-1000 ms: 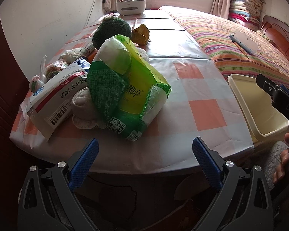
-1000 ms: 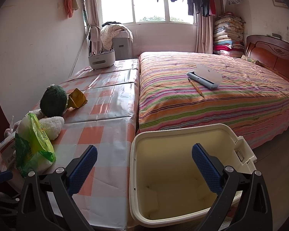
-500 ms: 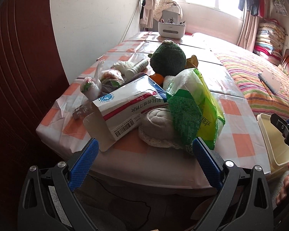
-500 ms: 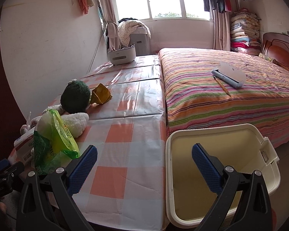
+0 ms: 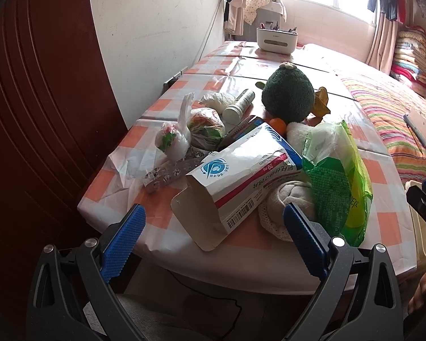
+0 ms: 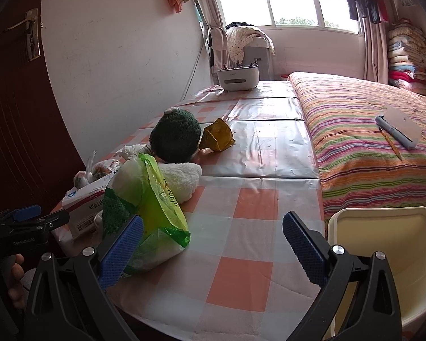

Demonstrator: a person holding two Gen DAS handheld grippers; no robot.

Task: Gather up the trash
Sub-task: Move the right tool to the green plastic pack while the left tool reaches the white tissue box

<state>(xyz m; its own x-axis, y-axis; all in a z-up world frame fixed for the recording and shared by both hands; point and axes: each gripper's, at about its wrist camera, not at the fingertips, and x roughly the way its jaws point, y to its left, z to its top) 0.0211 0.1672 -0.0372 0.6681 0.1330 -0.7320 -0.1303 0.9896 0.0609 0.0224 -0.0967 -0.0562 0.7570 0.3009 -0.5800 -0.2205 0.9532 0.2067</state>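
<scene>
Trash lies piled on the checkered table: an open white medicine box, a green plastic bag, blister packs, knotted small bags, a white tube and a yellow wrapper. My left gripper is open and empty, just short of the box at the table's near edge. My right gripper is open and empty over the table corner, its left finger beside the green bag. A cream bin stands at the lower right.
A dark green plush and a white plush lie among the trash. A white organiser stands at the table's far end. A striped bed with a pencil and device borders the table. A dark red door is on the left.
Both grippers swung left. The left view now centres on the medicine box instead of the green bag. The right view moved off the bin toward the table and bag.
</scene>
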